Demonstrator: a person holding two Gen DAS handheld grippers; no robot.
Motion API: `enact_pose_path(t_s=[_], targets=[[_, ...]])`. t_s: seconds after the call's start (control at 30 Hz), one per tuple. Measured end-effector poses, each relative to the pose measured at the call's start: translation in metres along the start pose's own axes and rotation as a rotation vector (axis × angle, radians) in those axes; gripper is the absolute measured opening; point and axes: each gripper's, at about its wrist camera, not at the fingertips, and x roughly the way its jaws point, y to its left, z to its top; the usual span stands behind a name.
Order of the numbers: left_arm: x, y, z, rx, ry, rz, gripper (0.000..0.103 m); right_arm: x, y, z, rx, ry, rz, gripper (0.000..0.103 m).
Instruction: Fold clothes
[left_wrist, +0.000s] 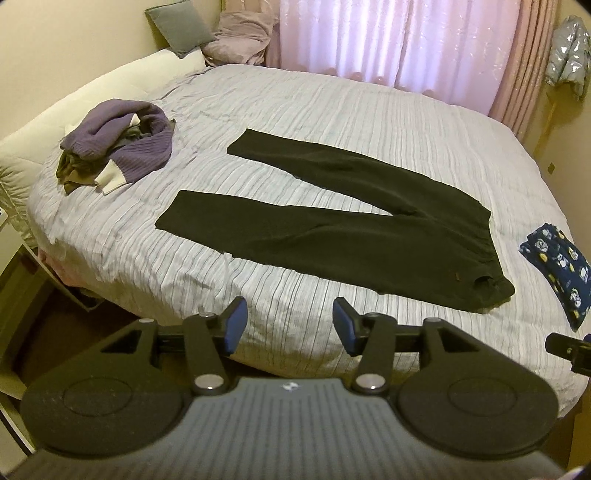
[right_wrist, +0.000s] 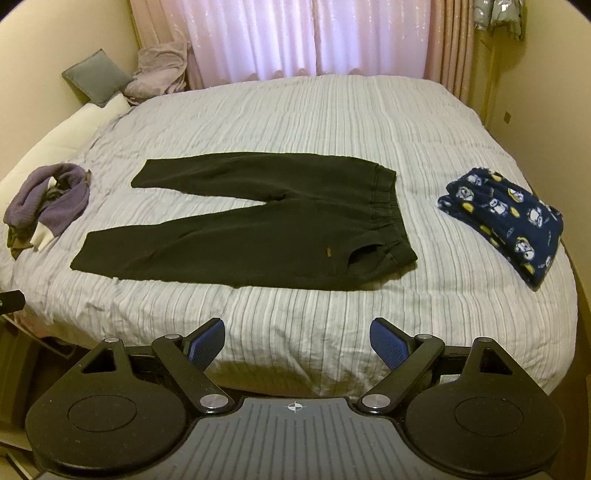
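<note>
A bed (right_wrist: 332, 122) with a pale striped quilt fills a small room, pink curtains (right_wrist: 277, 37) drawn behind it. Black trousers (right_wrist: 258, 236) lie flat in the middle of the quilt, legs spread apart toward the headboard side, waistband toward the foot. A rumpled purple sweater (left_wrist: 122, 147) sits in a heap beyond the leg ends, and a folded navy patterned garment (right_wrist: 506, 221) (cartoon figures on it) rests well apart from the waistband. The left gripper (left_wrist: 290, 326) hangs over the near edge of the bed, its jaws apart with nothing between them. The right gripper (right_wrist: 297, 345) does likewise, jaws wide and empty.
</note>
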Motion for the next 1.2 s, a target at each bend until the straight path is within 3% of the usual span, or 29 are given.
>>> enact_pose_path(t_s=[0.67, 1.2], targets=[[0.048, 0.002, 0.032, 0.010, 0.026, -0.028, 0.051, 0.033, 0.014, 0.030, -0.004, 0.019, -0.042, 0.089], [0.117, 0.037, 0.122, 0.056, 0.027, -0.050, 0.052, 0.089, 0.052, 0.107, 0.068, 0.012, -0.077, 0.089]])
